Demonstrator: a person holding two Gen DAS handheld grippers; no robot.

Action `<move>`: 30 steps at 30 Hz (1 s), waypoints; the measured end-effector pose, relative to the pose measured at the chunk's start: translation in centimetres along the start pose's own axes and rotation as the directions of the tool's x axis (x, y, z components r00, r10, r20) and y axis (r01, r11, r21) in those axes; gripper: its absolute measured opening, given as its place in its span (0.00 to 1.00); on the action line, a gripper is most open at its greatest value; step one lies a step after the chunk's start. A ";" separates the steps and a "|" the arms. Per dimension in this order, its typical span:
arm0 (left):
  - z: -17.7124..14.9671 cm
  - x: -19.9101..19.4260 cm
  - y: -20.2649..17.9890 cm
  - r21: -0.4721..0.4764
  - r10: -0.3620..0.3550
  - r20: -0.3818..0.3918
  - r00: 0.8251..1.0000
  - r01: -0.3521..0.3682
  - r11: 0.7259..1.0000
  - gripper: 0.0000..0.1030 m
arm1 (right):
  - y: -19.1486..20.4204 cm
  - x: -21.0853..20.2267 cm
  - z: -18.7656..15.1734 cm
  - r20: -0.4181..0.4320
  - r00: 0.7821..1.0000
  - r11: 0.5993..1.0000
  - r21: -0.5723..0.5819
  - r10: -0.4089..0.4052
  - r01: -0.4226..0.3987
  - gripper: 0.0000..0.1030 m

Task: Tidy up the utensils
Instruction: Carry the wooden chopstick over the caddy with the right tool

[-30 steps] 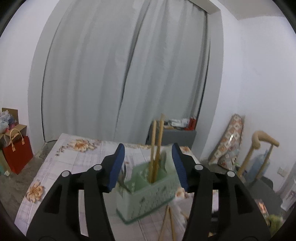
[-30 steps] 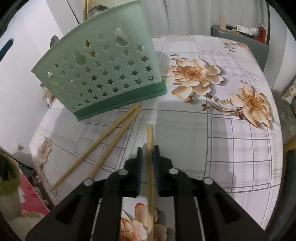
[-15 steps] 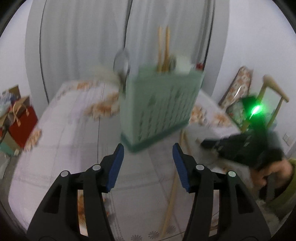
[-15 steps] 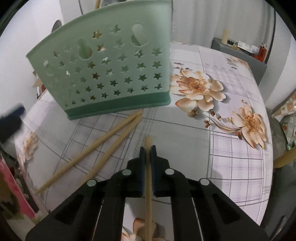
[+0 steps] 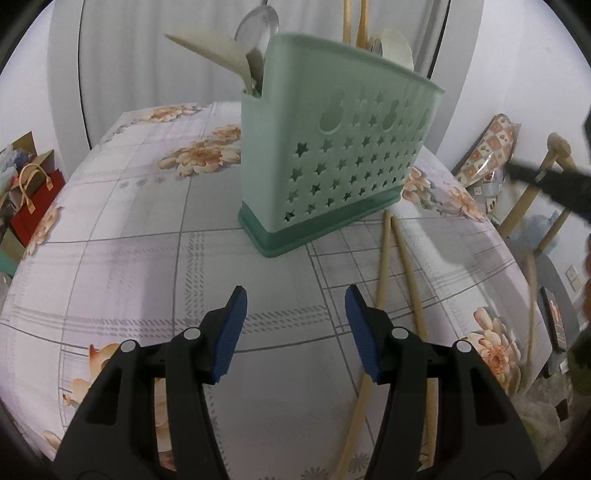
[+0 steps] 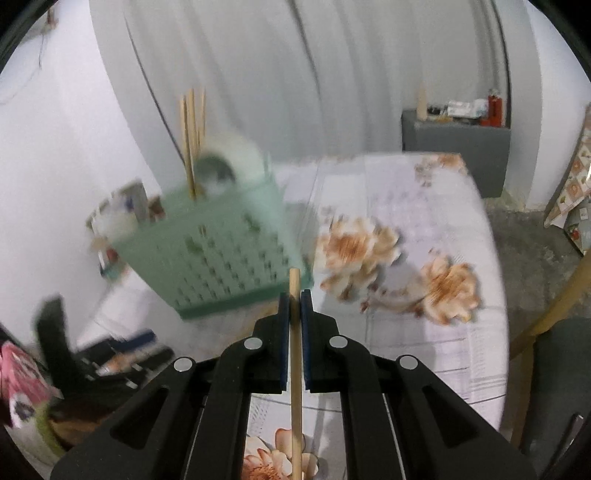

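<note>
Holding one chopstick (image 6: 294,369) clamped lengthwise in my right gripper (image 6: 294,314), its tip toward the green caddy (image 6: 221,251) at centre-left, I keep my left gripper (image 5: 293,325) half open and empty below.

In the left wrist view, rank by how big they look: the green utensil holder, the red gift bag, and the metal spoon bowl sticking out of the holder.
1. Green utensil holder, by far the largest.
2. Red gift bag at the left edge.
3. Metal spoon bowl.
The bag sits farther away on the floor, so its lead over the spoon is only apparent.
</note>
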State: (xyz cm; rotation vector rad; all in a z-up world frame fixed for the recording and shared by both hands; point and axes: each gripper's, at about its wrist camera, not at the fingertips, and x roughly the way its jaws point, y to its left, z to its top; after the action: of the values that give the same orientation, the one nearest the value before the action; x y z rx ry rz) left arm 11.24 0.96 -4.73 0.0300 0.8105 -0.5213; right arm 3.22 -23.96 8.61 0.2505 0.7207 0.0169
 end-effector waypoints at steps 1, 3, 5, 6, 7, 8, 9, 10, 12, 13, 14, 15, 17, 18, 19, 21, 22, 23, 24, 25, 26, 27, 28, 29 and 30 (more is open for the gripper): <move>0.0 0.1 0.0 0.000 0.001 -0.004 1.000 -0.001 1.000 0.51 | -0.1 -0.8 0.3 0.025 1.000 1.000 0.005 0.009 -0.009 0.06; 0.0 0.3 0.0 0.001 0.008 -0.010 1.000 -0.008 1.000 0.51 | -0.3 -2.5 1.0 0.073 0.997 0.999 0.014 0.029 -0.030 0.06; 0.0 0.6 0.0 -0.003 0.013 -0.017 1.000 -0.013 1.000 0.51 | -0.3 -3.8 1.5 0.111 0.993 0.999 0.016 0.043 -0.045 0.06; 0.0 0.6 0.0 -0.005 0.014 -0.018 1.000 -0.014 1.000 0.51 | -0.2 -4.1 1.8 0.124 0.991 0.999 0.016 0.047 -0.049 0.06; 0.0 0.6 0.0 -0.005 0.016 -0.016 1.000 -0.016 1.000 0.51 | -0.2 -4.4 2.1 0.139 0.989 0.998 0.015 0.052 -0.054 0.06; 0.0 0.7 -0.1 -0.001 0.020 -0.014 1.000 -0.020 1.000 0.51 | -0.1 -4.8 2.5 0.158 0.986 0.998 0.012 0.059 -0.061 0.06; 0.0 0.7 -0.1 0.002 0.021 -0.015 1.000 -0.021 1.000 0.51 | 0.1 -5.3 2.9 0.179 0.982 0.998 0.005 0.066 -0.068 0.06; 0.0 0.7 -0.2 0.005 0.023 -0.014 1.000 -0.023 1.000 0.51 | 0.3 -5.6 3.2 0.193 0.979 0.997 0.000 0.070 -0.071 0.06; 0.1 0.8 -0.2 0.012 0.027 -0.014 1.000 -0.026 1.000 0.52 | 0.8 -6.4 4.2 0.232 0.969 0.996 -0.022 0.086 -0.083 0.06; 0.1 0.8 -0.3 0.017 0.030 -0.015 0.999 -0.030 0.999 0.52 | 1.1 -6.8 4.6 0.248 0.964 0.995 -0.031 0.095 -0.090 0.06; 0.1 0.8 -0.4 0.020 0.034 -0.016 0.999 -0.033 0.999 0.52 | 1.5 -7.2 5.4 0.270 0.957 0.994 -0.046 0.108 -0.100 0.06; 0.1 0.9 -0.4 0.022 0.037 -0.017 0.999 -0.037 0.999 0.52 | 2.0 -7.7 6.1 0.293 0.948 0.992 -0.064 0.121 -0.107 0.06; 0.1 0.8 -0.5 0.023 0.041 -0.018 0.999 -0.040 0.999 0.52 | 3.0 -8.7 7.6 0.339 0.929 0.988 -0.101 0.147 -0.119 0.06; 0.1 0.8 -0.5 0.024 0.042 -0.019 0.999 -0.042 0.999 0.53 | 3.6 -9.2 8.5 0.365 0.916 0.984 -0.121 0.167 -0.131 0.06; 0.1 0.9 -0.6 0.027 0.045 -0.020 0.999 -0.045 0.999 0.53 | 4.3 -9.8 9.5 0.392 0.900 0.979 -0.143 0.190 -0.144 0.06; 0.1 0.9 -0.7 0.031 0.051 -0.022 0.998 -0.050 0.998 0.53 | 5.6 -10.6 11.0 0.440 0.869 0.970 -0.186 0.225 -0.157 0.06; 0.1 0.9 -0.8 0.032 0.052 -0.023 0.998 -0.051 0.998 0.53 | 6.1 -10.9 11.6 0.460 0.856 0.966 -0.203 0.238 -0.160 0.06; 0.1 0.9 -0.8 0.031 0.052 -0.023 0.998 -0.052 0.998 0.53 | 6.8 -11.1 12.4 0.487 0.832 0.959 -0.229 0.264 -0.170 0.06; 0.1 0.9 -0.8 0.029 0.052 -0.022 0.998 -0.052 0.998 0.54 | 7.4 -11.2 13.1 0.505 0.813 0.951 -0.248 0.289 -0.184 0.06; 0.1 0.9 -0.8 0.028 0.053 -0.023 0.998 -0.053 0.998 0.54 | 8.0 -11.2 13.8 0.519 0.795 0.943 -0.265 0.314 -0.200 0.06; 0.1 0.9 -0.9 0.026 0.055 -0.023 0.998 -0.055 0.998 0.54 | 8.6 -10.9 14.2 0.525 0.785 0.938 -0.277 0.330 -0.209 0.06; 0.2 0.8 -0.8 0.026 0.056 -0.023 0.998 -0.055 0.998 0.54 | 9.1 -10.7 14.7 0.531 0.773 0.932 -0.293 0.346 -0.216 0.06; 0.1 0.8 -0.8 0.025 0.056 -0.022 0.998 -0.056 0.998 0.54 | 9.8 -10.1 15.1 0.538 0.762 0.925 -0.311 0.362 -0.219 0.06; 0.1 0.7 -0.7 0.024 0.058 -0.021 0.998 -0.058 0.998 0.54 | 10.2 -9.8 15.4 0.537 0.757 0.920 -0.322 0.371 -0.222 0.06; 0.1 0.6 -0.6 0.023 0.059 -0.019 0.998 -0.059 0.998 0.54 | 10.8 -9.2 15.7 0.535 0.753 0.914 -0.339 0.384 -0.225 0.06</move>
State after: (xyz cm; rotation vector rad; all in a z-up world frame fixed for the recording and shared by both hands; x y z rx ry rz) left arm 11.37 0.12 -4.96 0.0801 0.8206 -0.4750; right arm 7.32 -17.92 28.46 0.1111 0.0327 0.3351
